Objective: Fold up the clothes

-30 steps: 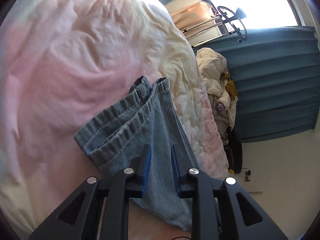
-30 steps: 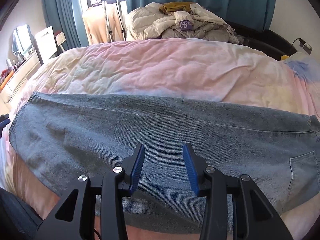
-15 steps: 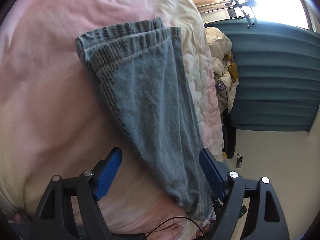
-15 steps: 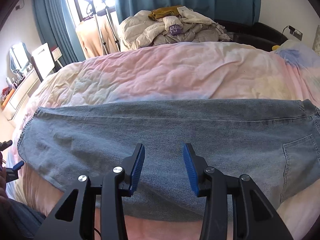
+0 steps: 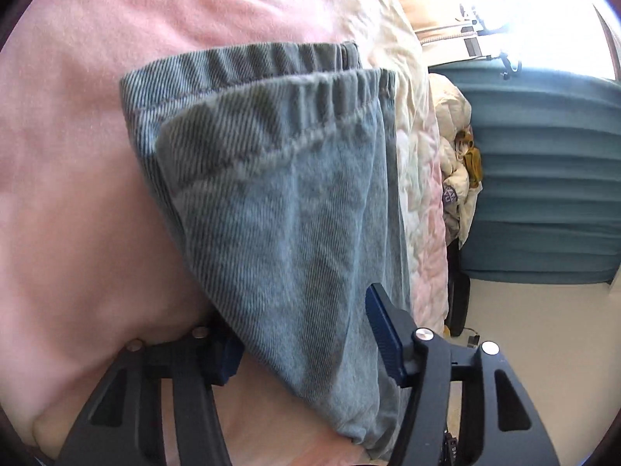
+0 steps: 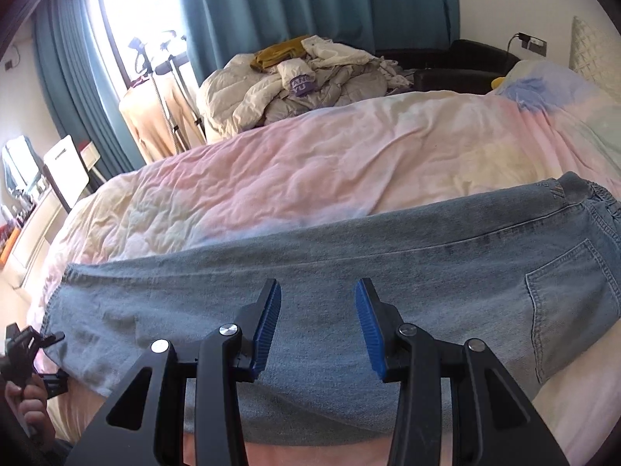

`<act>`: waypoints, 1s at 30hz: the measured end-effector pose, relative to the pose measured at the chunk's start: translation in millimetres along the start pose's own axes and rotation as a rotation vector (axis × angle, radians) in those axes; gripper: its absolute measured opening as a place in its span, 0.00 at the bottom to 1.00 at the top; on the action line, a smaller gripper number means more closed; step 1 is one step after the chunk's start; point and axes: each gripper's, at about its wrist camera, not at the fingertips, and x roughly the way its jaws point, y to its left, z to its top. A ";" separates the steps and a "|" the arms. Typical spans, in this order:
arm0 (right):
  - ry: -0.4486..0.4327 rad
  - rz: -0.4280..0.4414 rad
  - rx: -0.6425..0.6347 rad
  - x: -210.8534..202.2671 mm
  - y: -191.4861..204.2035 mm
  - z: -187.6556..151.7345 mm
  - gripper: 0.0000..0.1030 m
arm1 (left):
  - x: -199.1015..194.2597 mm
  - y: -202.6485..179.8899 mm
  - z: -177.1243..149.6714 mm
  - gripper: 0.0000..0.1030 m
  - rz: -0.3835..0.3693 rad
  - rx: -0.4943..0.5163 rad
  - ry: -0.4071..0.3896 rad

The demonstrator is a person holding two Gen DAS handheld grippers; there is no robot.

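A pair of light blue jeans lies folded lengthwise across the near side of the bed, back pocket to the right and leg hems to the left. In the left wrist view the two elastic hems lie stacked on the pink cover. My left gripper straddles the leg's near edge. One finger is under the denim, the other finger is beside it, and the jaws are closing. It also shows at the lower left of the right wrist view as a gripper in a hand. My right gripper hovers open over the middle of the jeans, holding nothing.
The pastel pink and yellow bed cover stretches behind the jeans. A pile of pale clothes sits beyond the bed, in front of teal curtains. A garment stand is by the window, and a dark seat is at the back right.
The left gripper opened wide from a narrow gap, sank toward the leg hems, and its jaws are now narrower around the denim. The right gripper rolled and shifted; the jeans now look tilted.
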 end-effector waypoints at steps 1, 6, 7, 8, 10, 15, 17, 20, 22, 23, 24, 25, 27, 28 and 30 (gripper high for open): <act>-0.010 0.005 0.025 -2.6 -5.1 1.6 0.39 | 1.0 2.0 2.9 0.51 -0.002 -0.015 -0.005; -0.019 0.015 0.140 -10.1 -28.4 2.0 0.39 | 0.5 1.2 9.9 0.33 0.024 -0.013 -0.052; -0.024 0.011 0.158 -12.9 -32.1 1.0 0.39 | 1.0 -5.3 10.9 0.27 0.055 0.027 -0.066; -0.038 0.001 0.172 -16.7 -35.1 0.6 0.39 | 3.2 -14.1 11.1 0.23 0.099 0.080 -0.075; -0.073 -0.024 0.198 -24.9 -40.6 0.3 0.39 | 7.3 -31.8 10.8 0.18 0.179 0.180 -0.102; -0.095 -0.037 0.222 -30.3 -46.5 0.4 0.41 | 3.7 -72.6 1.4 0.10 0.272 0.335 -0.173; -0.083 -0.046 0.229 -29.1 -49.1 -1.6 0.41 | -4.4 -93.2 -7.3 0.10 0.255 0.406 -0.210; -0.077 -0.034 0.247 -28.1 -53.9 -3.2 0.41 | -11.8 -132.9 -32.2 0.10 0.234 0.532 -0.272; -0.086 -0.022 0.254 -28.8 -56.0 -3.6 0.41 | -11.9 -158.0 -55.3 0.10 0.218 0.626 -0.301; -0.091 -0.020 0.255 -29.2 -56.7 -3.6 0.41 | -11.4 -170.9 -66.9 0.10 0.209 0.672 -0.315; -0.094 -0.019 0.255 -29.7 -57.3 -3.7 0.41 | -7.4 -184.9 -79.0 0.10 0.192 0.711 -0.323; -0.096 -0.017 0.254 -29.7 -57.0 -3.5 0.41 | -4.8 -195.1 -91.3 0.10 0.165 0.743 -0.325; -0.100 -0.009 0.250 -29.4 -56.5 -2.8 0.41 | 3.5 -212.9 -116.9 0.10 0.115 0.809 -0.317; -0.102 -0.007 0.247 -29.0 -56.1 -2.6 0.42 | 8.5 -219.5 -129.3 0.10 0.096 0.839 -0.310; -0.105 -0.019 0.237 -27.5 -55.4 -2.1 0.42 | 21.1 -228.4 -154.2 0.10 0.068 0.897 -0.286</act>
